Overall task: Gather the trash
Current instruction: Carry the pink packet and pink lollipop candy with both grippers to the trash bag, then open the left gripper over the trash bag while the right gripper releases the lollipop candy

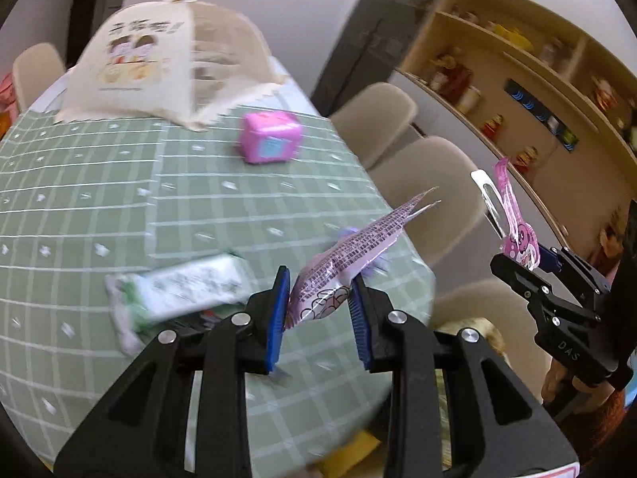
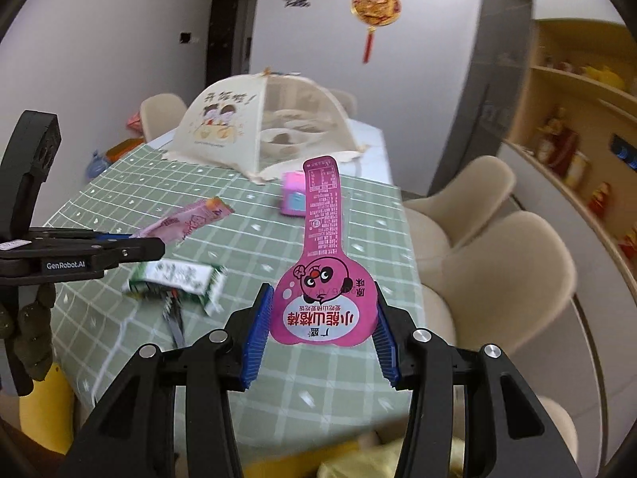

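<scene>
— Blue pads first: what do they hold?

— Left gripper (image 1: pixel 318 310) is closed narrowly on a purple snack packet (image 1: pixel 350 255), lower centre of its frame. Right gripper (image 2: pixel 322 318) clamps wider across a pink lollipop-shaped wrapper (image 2: pixel 322 279) standing upright between its fingers.

— And beyond them?

— Both pieces hang clear above the green checked tablecloth (image 1: pixel 99 199). A green-and-white wrapper (image 1: pixel 179 290) lies lower left; a pink cube box (image 1: pixel 270 137) sits farther back, near the mesh food cover (image 1: pixel 159 59).

— Best handling now?

— Probably keep both grips firm and carry level to a bin, which is not visible.
</scene>
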The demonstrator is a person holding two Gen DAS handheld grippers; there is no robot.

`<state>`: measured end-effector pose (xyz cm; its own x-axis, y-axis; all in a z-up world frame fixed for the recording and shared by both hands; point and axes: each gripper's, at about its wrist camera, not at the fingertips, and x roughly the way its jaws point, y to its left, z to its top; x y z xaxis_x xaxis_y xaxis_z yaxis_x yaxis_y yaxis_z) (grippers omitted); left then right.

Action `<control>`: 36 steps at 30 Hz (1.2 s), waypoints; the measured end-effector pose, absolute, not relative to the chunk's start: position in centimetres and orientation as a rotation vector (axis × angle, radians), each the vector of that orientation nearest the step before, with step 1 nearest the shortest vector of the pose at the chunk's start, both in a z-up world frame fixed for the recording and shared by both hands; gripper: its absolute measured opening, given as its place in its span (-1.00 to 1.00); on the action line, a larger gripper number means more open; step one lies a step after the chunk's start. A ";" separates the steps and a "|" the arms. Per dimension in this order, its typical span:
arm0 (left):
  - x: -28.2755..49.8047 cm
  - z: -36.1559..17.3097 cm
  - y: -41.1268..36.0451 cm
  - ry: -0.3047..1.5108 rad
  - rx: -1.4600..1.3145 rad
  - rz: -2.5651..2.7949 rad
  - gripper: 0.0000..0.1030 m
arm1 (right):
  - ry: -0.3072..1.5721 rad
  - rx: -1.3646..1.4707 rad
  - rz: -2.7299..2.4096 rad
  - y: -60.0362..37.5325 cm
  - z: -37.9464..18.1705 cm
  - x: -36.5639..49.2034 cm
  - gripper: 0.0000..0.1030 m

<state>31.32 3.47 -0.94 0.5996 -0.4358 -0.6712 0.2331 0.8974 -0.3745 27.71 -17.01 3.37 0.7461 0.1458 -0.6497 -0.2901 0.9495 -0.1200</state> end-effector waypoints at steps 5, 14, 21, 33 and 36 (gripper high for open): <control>27.2 -0.4 -3.7 0.851 -0.233 -0.461 -0.46 | 0.683 -0.185 0.183 -23.7 3.8 22.5 -0.14; 22.0 -2.4 -15.5 0.938 -0.138 -0.606 -0.45 | 0.692 -0.121 0.048 -33.6 3.0 15.2 -0.14; 20.6 -5.0 -22.5 1.010 -0.037 -0.699 -0.45 | 0.696 -0.059 -0.058 -39.0 2.3 11.4 -0.14; 20.3 -7.5 -27.9 1.041 0.059 -0.785 -0.07 | 0.709 -0.010 -0.101 -41.3 1.4 9.9 -0.14; 20.3 -7.5 -27.5 1.048 0.041 -0.785 0.06 | 0.715 -0.008 -0.093 -41.3 1.1 9.8 -0.14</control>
